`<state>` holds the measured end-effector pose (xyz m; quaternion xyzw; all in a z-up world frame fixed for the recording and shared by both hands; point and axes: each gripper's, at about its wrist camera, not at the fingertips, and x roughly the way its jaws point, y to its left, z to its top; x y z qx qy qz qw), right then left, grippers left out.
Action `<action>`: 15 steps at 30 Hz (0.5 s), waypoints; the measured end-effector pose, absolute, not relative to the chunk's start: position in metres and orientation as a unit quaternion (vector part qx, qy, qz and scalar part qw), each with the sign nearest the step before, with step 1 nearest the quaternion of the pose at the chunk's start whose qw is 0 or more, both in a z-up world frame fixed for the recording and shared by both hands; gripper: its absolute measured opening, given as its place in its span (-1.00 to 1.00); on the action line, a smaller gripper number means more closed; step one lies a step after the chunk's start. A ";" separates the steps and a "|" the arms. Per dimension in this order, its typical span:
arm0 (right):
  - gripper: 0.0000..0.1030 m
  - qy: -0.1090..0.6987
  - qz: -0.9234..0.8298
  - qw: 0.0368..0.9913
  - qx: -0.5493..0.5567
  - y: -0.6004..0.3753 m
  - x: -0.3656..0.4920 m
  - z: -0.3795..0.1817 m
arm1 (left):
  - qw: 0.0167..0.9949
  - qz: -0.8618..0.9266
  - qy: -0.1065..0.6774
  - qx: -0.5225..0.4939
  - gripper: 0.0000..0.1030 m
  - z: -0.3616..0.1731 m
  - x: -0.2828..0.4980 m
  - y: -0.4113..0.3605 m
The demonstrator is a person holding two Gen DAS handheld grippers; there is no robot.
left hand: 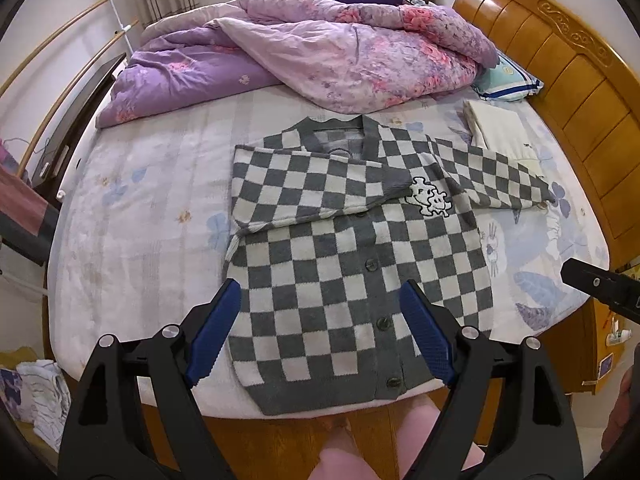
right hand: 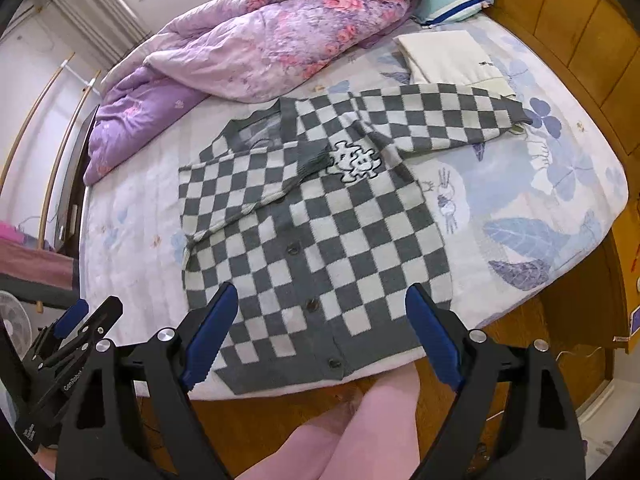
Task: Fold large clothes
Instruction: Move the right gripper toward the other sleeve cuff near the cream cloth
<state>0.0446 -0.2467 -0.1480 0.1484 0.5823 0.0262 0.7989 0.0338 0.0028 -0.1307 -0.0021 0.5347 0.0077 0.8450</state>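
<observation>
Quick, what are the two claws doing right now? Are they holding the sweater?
Left claw: open, holding nothing, above the checkered sweater.
Right claw: open, holding nothing.

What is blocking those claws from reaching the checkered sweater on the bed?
Nothing visible. Both the left claw and the right claw hang open above the checkered cardigan, with only air between. The purple quilt lies beyond it.
</observation>
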 end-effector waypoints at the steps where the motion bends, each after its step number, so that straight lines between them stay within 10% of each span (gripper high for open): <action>1: 0.61 0.583 0.025 0.798 0.152 -0.251 0.048 -0.149 | 0.845 0.007 0.535 0.000 0.60 -0.131 0.039 -0.001; 15: 0.62 0.611 0.032 0.767 0.192 -0.374 0.152 -0.185 | 0.829 0.023 0.557 0.034 0.60 -0.152 0.151 -0.122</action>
